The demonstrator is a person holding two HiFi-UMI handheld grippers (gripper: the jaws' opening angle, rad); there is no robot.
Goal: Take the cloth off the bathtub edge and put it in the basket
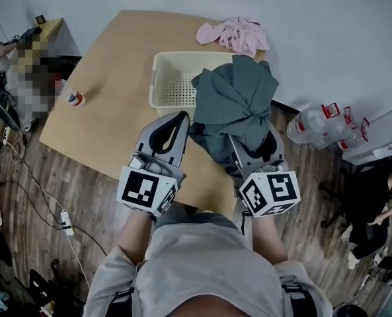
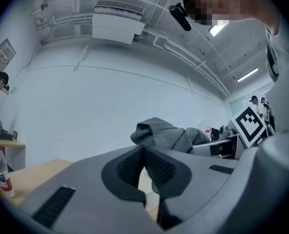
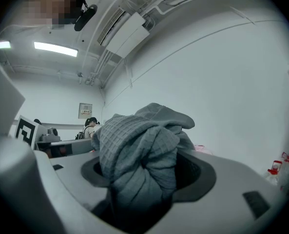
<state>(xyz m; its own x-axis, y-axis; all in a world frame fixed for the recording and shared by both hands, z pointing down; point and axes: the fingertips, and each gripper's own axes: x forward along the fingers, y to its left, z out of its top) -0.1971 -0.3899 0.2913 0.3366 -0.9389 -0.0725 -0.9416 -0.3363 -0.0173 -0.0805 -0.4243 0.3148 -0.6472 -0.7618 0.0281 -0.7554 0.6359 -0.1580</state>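
Observation:
A bunched grey cloth hangs from my right gripper, which is shut on it; the cloth hovers over the right end of the cream basket and hides the fingertips. In the right gripper view the grey cloth fills the space between the jaws of the right gripper. My left gripper sits just left of the cloth, near the basket's front wall, with its fingertips together and nothing held. The left gripper view shows the left gripper with pads touching at the tip and the grey cloth beyond.
A pink cloth lies at the far end of the wooden table. A small bottle stands on its left side. Large water bottles and a white box sit on the floor at right, cables at left. People are at both sides.

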